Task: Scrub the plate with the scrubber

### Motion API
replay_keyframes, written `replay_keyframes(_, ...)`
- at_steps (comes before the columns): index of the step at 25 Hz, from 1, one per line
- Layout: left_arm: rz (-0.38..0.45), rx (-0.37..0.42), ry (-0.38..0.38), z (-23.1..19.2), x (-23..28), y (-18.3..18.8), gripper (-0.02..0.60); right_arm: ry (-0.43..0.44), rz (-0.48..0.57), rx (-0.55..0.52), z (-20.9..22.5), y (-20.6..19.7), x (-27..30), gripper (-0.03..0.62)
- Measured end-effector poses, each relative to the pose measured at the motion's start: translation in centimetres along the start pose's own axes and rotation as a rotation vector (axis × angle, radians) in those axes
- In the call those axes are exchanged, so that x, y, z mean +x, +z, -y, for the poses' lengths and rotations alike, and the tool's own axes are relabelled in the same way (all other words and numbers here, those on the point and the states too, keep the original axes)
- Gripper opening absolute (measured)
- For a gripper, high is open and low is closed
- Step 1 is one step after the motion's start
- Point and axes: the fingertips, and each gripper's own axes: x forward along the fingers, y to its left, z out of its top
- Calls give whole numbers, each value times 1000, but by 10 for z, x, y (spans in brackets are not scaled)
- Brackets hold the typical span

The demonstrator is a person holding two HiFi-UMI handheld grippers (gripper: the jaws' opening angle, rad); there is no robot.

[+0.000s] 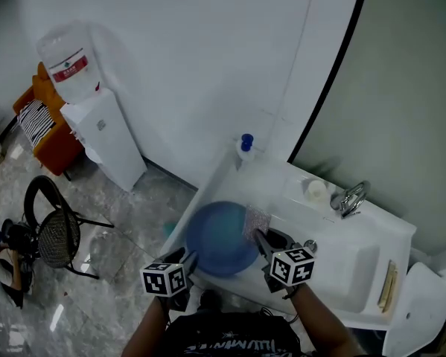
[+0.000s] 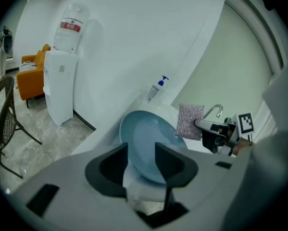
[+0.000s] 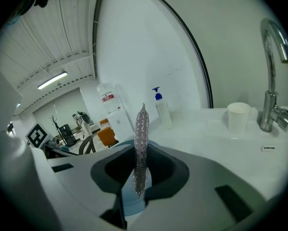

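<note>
Dim, flat indoor light with a greyish cast throughout. Head view soft, low contrast; white sink worktop washed out, round blue plate dull and evenly lit. Soft shadow on wall beside white water dispenser. Both gripper views fisheye: black corners, bowed lines, blurred foreground. Long ceiling tube lamp glows; silver mesh scrubber glints; curved chrome tap shows bright streaks.

Your scrubber looks like rough, glittery metallic mesh. The blue plate is smooth and glossy. The white counter is smooth; at its back edge, the tap is polished metal and the cup matt, paper-like.
</note>
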Motion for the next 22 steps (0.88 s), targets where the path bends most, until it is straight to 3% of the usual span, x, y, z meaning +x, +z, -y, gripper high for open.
replay_keyframes(5,-96,-2,-19,-4,16,-10,178,-16,-5,8,3,-1,10,75)
replay_keyframes(11,-154,-62,-38,-13,25,-7,187,-22,-12,17,4,-3,16,75)
replay_keyframes(17,-203,-56,-36,-22,34,1,189,-33,-5,24,8,1,18,75)
replay_keyframes(22,-295,-72,-70,-21,41,-9,188,-40,4,31,13,6,21,75)
